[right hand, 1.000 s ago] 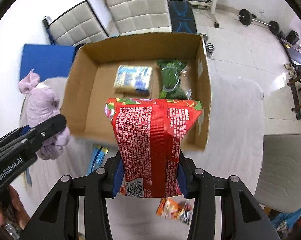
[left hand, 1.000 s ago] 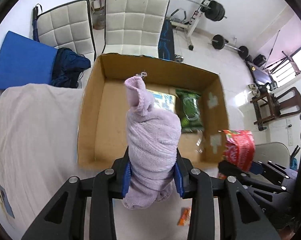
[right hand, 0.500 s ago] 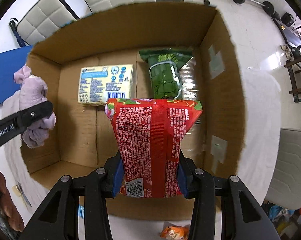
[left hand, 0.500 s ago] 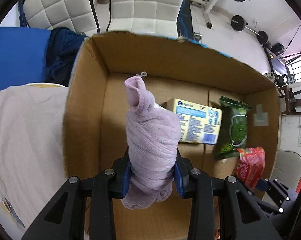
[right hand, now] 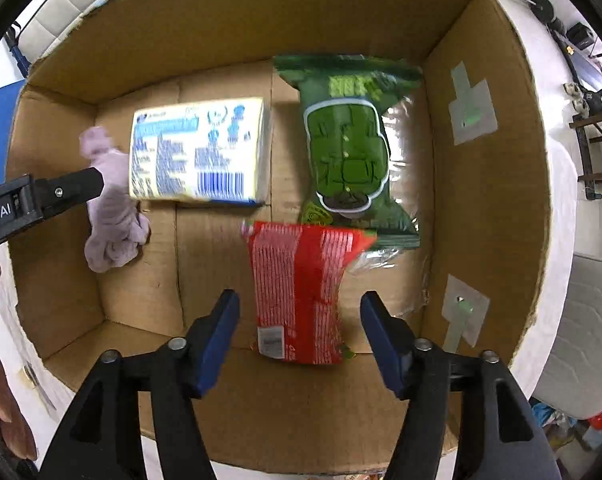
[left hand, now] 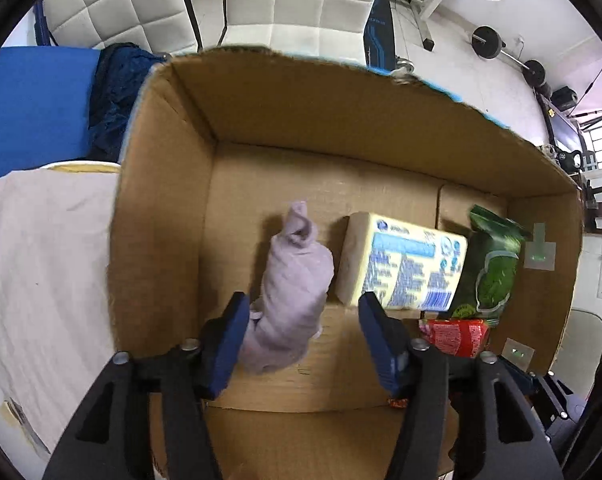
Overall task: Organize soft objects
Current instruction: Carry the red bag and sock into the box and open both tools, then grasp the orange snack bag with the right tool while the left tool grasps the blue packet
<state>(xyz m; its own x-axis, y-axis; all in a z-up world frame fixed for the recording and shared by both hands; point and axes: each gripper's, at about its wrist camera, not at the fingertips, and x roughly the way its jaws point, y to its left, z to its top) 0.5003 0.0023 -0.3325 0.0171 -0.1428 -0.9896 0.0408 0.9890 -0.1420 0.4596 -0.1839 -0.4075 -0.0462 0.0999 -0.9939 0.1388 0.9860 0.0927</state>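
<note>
Left wrist view: the left gripper [left hand: 301,328] has just spread its jaws, and the rolled lilac towel [left hand: 295,280] it clamped a moment ago now lies free in the cardboard box [left hand: 161,200] beside the yellow pack [left hand: 401,268]; pale cloth covers the table [left hand: 41,260], gym gear behind

Right wrist view: the right gripper [right hand: 299,324] has likewise just parted, releasing the red packet [right hand: 301,288], seemingly resting below the green pack [right hand: 349,152]

yellow pack's [left hand: 401,268] print blurred, red packet [left hand: 455,336] partly hidden
</note>
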